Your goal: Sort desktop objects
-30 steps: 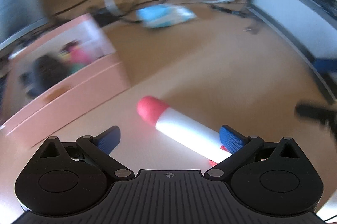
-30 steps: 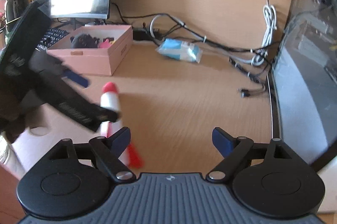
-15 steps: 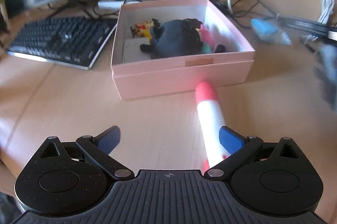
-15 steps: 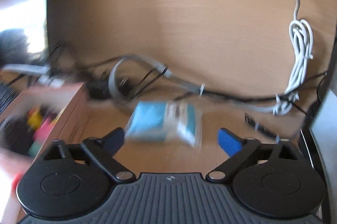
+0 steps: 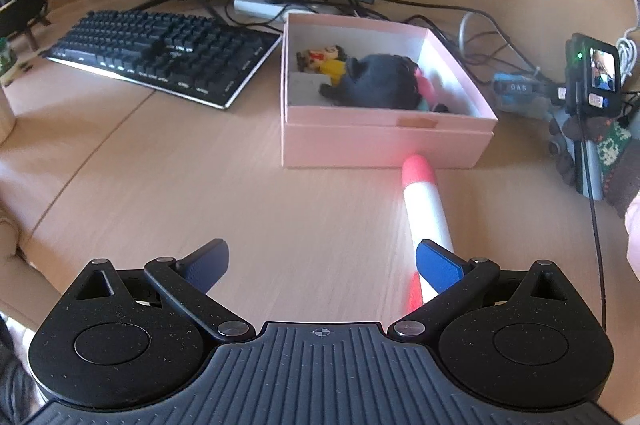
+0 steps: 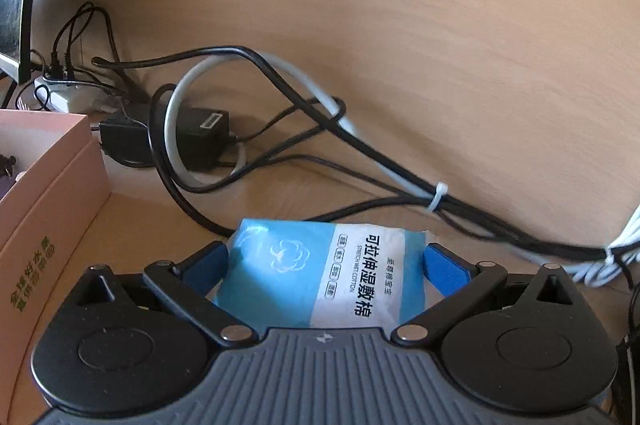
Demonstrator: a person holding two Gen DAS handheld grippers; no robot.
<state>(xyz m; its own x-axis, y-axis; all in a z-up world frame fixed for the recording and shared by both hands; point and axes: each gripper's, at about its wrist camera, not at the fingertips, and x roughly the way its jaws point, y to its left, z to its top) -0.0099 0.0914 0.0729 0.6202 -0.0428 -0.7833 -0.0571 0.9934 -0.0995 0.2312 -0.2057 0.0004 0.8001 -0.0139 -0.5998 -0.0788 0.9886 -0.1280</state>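
**Both grippers spread wide over the desk**

Right gripper is bracketing a blue wipes packet with parted fingers; contact is unclear. Left gripper is gaping empty above the desk, its right finger overlapping a toy rocket lying just before the pink box holding a black plush.

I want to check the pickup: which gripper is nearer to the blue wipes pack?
Right. The right gripper straddles the blue wipes pack; the left gripper is by the toy rocket.
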